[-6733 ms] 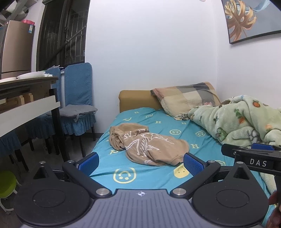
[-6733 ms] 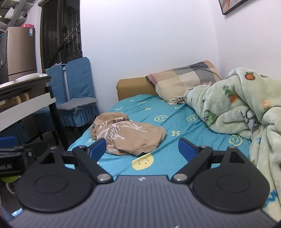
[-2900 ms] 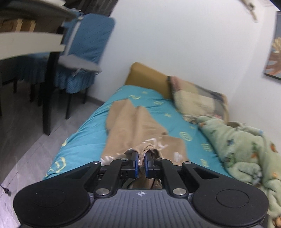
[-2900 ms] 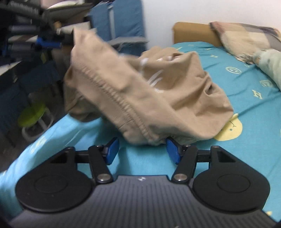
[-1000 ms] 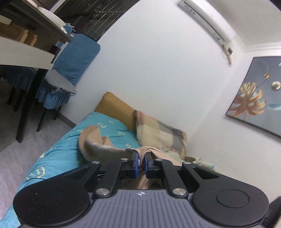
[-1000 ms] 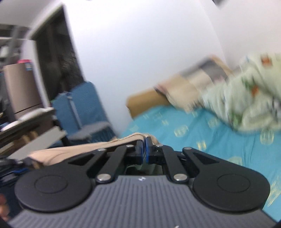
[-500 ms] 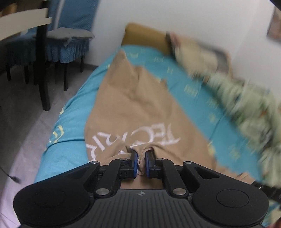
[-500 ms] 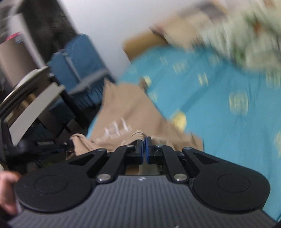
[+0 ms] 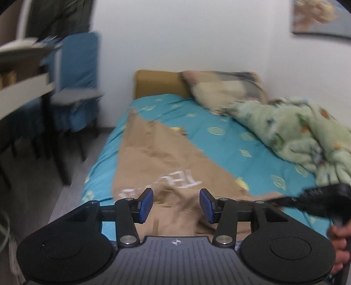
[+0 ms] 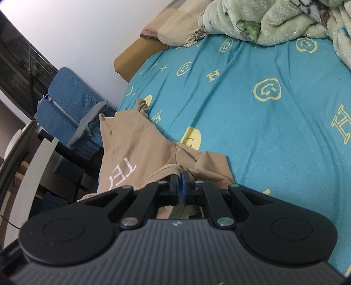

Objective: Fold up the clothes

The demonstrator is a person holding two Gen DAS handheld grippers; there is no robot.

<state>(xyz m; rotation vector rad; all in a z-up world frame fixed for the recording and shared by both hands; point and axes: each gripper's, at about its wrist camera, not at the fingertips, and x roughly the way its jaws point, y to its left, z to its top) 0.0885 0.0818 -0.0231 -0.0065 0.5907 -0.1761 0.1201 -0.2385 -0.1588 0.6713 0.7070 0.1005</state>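
So over on the left there's a table (image 9: 24,87) and a couple of blue chairs (image 9: 74,72) along the side of the bed (image 10: 252,122), which has that teal smiley-print sheet. The tan top (image 9: 158,157) is spread out long-ways down the near half of the bed, white lettering facing up, far end tapering toward the headboard and the near hem bunched up right at the bed's edge.

The left gripper (image 9: 175,205) has just been opening. Its blue pads stand apart now with the rumpled hem lying under and between them, nothing pinched. Moving right, the right gripper (image 10: 181,189) is pressed together on the ribbed edge of the top, so that corner is the only bit being held. You can see a hand (image 9: 339,243) on its handle at the far right of the left camera. Beyond that, a pillow (image 9: 223,89) and a fluffy green blanket (image 10: 274,19) are piled by the wall.

Looks to me like the laying-flat step is basically wrapping up. I'd guess next the right side needs to let go too, smooth that near hem, then grab an edge or sleeve and bring it across for the first fold.
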